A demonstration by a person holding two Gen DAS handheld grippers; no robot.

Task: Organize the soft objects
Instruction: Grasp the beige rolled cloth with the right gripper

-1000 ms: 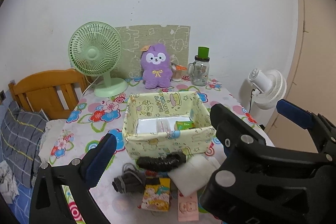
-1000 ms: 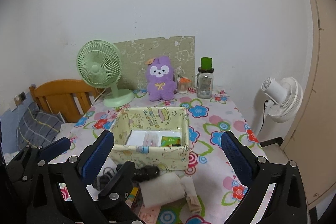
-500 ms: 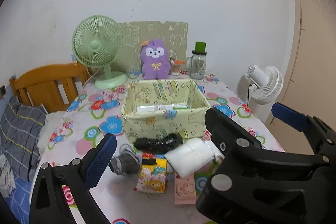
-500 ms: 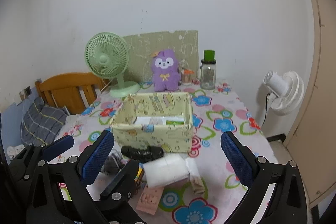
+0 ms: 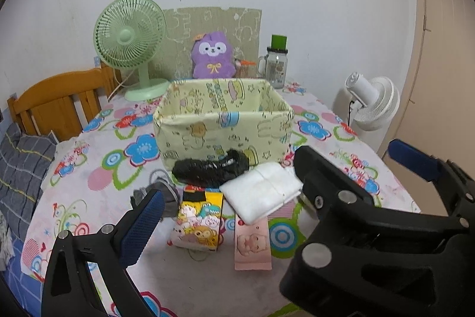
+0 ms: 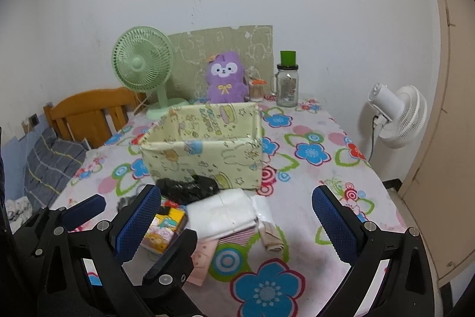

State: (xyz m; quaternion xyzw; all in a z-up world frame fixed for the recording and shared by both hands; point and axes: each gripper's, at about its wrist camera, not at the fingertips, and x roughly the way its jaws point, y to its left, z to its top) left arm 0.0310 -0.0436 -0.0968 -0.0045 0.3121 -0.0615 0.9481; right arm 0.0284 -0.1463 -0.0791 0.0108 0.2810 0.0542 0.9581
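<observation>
A pale yellow fabric box (image 5: 222,132) stands mid-table. In front of it lie a black rolled bundle (image 5: 210,168), a folded white cloth (image 5: 261,192), a grey sock ball (image 5: 166,195), a cartoon-print sock pack (image 5: 199,222) and a pink baby-print pack (image 5: 252,242). A beige rolled piece (image 6: 271,236) lies right of the white cloth (image 6: 222,216). My left gripper (image 5: 237,225) hangs open above the pile, its right finger hidden behind the right gripper. My right gripper (image 6: 236,225) is open and holds nothing, interleaved with the left one.
A purple plush (image 5: 212,55), a green fan (image 5: 130,40) and a green-capped jar (image 5: 277,64) stand at the back by the wall. A wooden headboard (image 5: 59,100) and bedding are to the left. A white fan (image 5: 371,100) and a door are to the right.
Both grippers have dropped lower and moved closer to the pile. The inside of the yellow box has gone out of sight. Nothing on the table has moved.
</observation>
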